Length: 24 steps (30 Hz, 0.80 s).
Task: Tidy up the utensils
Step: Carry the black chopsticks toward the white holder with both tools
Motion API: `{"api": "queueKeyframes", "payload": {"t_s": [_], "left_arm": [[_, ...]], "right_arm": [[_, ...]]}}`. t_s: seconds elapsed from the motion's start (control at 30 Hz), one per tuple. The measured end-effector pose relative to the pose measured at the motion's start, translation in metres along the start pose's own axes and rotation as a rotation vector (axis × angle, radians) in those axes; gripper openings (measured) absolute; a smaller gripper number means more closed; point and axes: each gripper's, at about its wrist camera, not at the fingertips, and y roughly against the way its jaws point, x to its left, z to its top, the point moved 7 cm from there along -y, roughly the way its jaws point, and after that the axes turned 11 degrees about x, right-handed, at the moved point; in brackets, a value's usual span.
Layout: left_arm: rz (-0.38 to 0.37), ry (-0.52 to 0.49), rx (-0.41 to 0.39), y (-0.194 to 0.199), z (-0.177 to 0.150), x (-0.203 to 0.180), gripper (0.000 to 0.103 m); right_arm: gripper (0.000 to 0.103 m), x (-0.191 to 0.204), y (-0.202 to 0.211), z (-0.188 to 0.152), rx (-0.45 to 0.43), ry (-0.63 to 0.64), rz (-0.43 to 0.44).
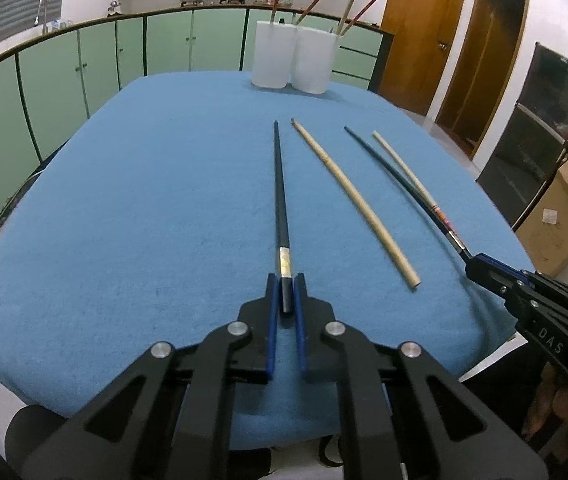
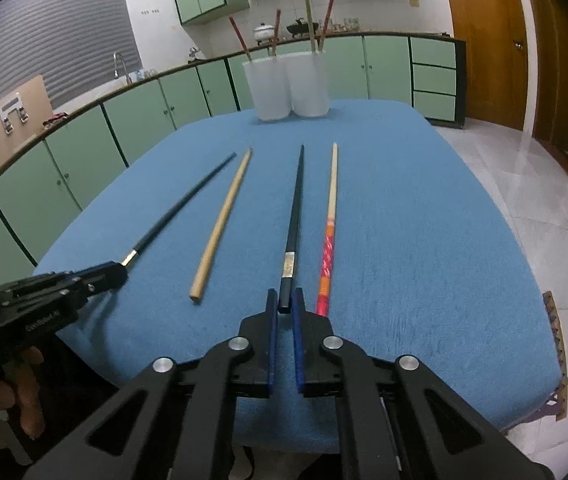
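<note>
Left gripper [image 1: 286, 280] on black chopstick [image 1: 279, 184] (tip away)

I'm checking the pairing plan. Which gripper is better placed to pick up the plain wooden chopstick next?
Neither is free: left gripper and right gripper each clamp a black chopstick. The wooden chopstick lies between them, slightly nearer the right.

Green cabinets [image 2: 187, 96] along counter, shuttered window [image 2: 59, 44], wooden doors [image 1: 420, 28], tiled floor [image 2: 524, 184].
</note>
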Motion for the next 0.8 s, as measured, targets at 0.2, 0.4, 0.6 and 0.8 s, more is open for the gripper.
{"api": "queueKeyframes", "payload": {"t_s": [0.2, 0.4, 0.6, 0.8], "left_arm": [[-0.018, -0.002, -0.058, 0.030, 0.016, -0.004, 0.007], [-0.033, -0.001, -0.141, 0.069, 0.042, -0.005, 0.007], [-0.039, -0.022, -0.194, 0.091, 0.067, -0.007, 0.007], [-0.041, -0.069, -0.230, 0.104, 0.106, -0.009, 0.007]], "right_arm": [[0.007, 0.006, 0.030, 0.019, -0.065, 0.020, 0.008], [0.007, 0.010, 0.060, 0.052, -0.135, 0.035, 0.020], [0.007, 0.017, 0.075, 0.084, -0.172, 0.067, 0.030], [0.007, 0.025, 0.083, 0.122, -0.194, 0.111, 0.044]]}}
